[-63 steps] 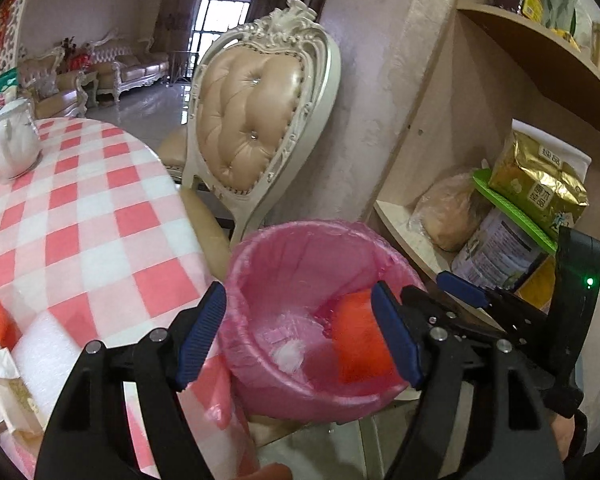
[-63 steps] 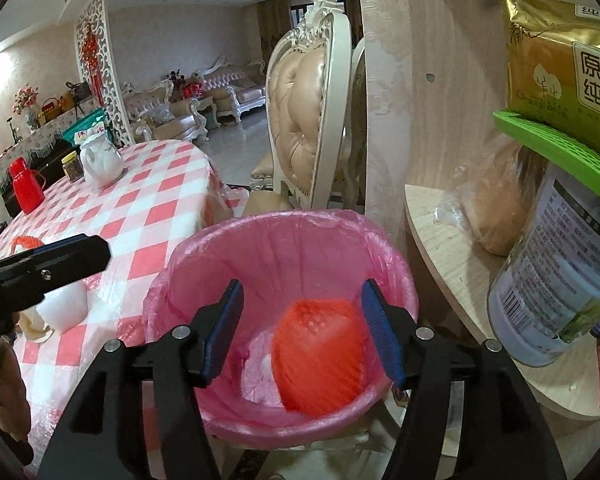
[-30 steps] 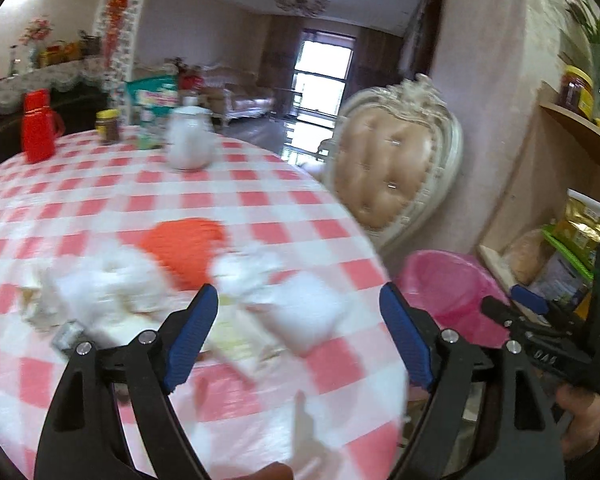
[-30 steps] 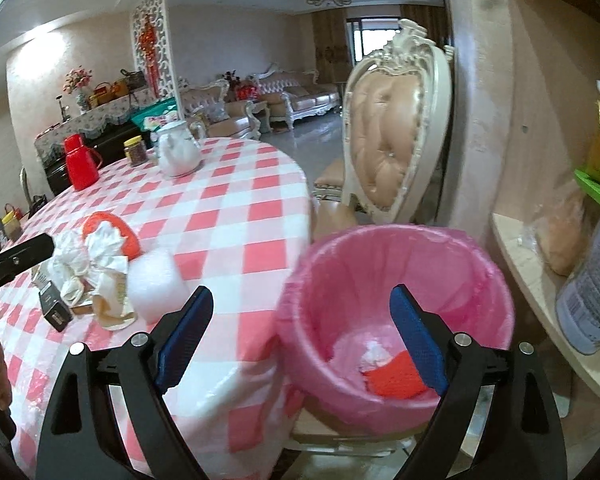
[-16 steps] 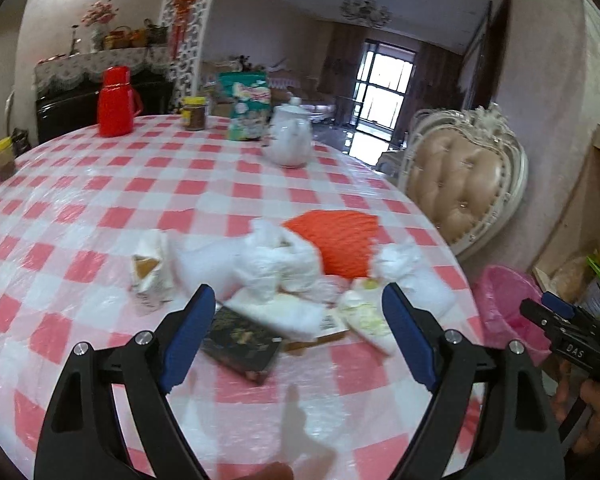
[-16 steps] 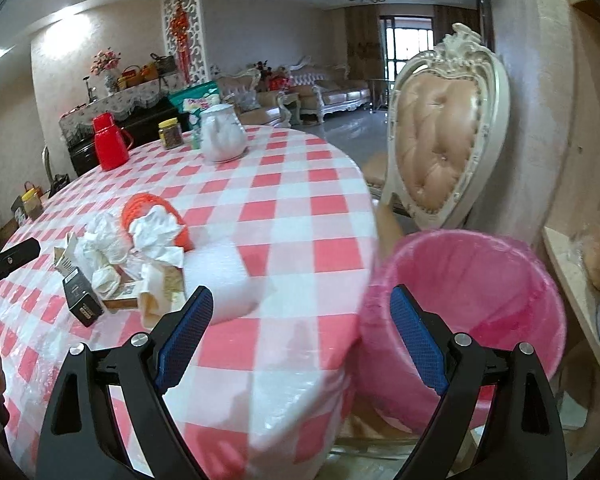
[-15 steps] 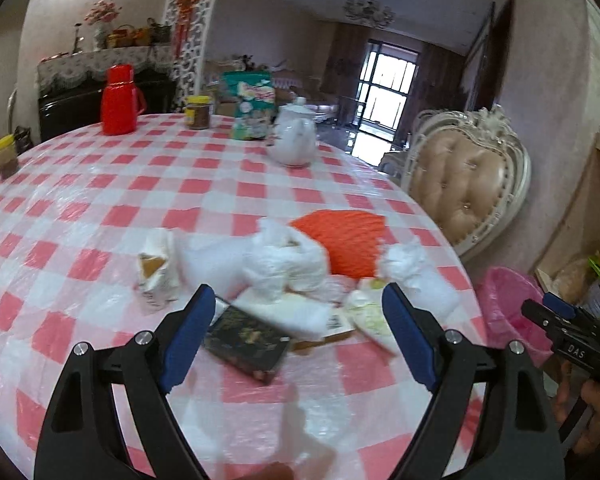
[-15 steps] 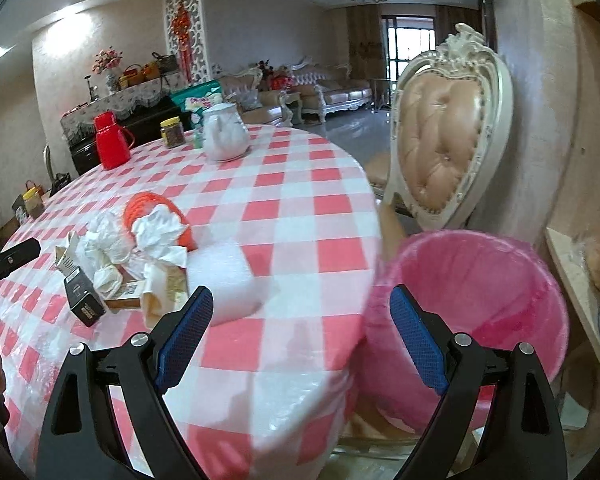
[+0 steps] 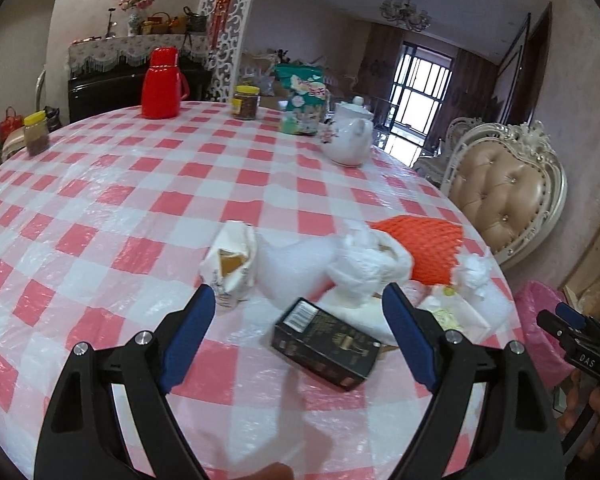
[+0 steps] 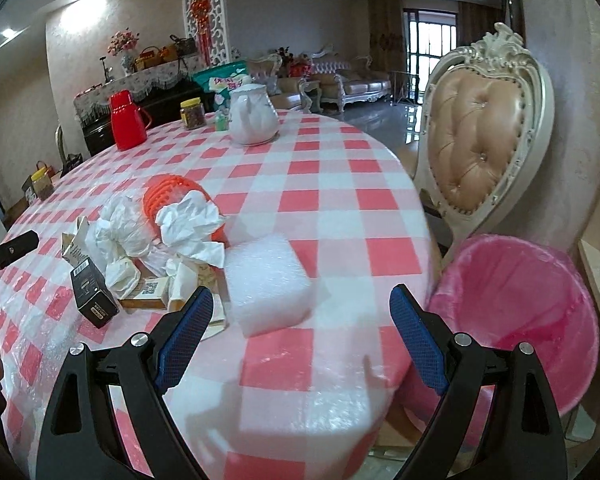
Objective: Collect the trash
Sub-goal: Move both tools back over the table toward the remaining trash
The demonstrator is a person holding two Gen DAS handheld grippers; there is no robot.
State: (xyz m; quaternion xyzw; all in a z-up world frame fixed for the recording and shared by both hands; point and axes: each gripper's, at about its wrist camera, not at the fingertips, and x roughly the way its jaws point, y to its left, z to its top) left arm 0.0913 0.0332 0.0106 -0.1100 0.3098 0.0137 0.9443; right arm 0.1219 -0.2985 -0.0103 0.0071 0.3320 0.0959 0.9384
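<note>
My left tongs hang agape and empty over the black box on the desk — its long axis skewed across them — nearer than my right tongs, likewise agape.

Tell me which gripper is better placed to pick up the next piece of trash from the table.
Left, probably. The left gripper is open with the black box lying between its fingers. The right gripper, also open, faces bare tablecloth just short of the white foam block.
</note>
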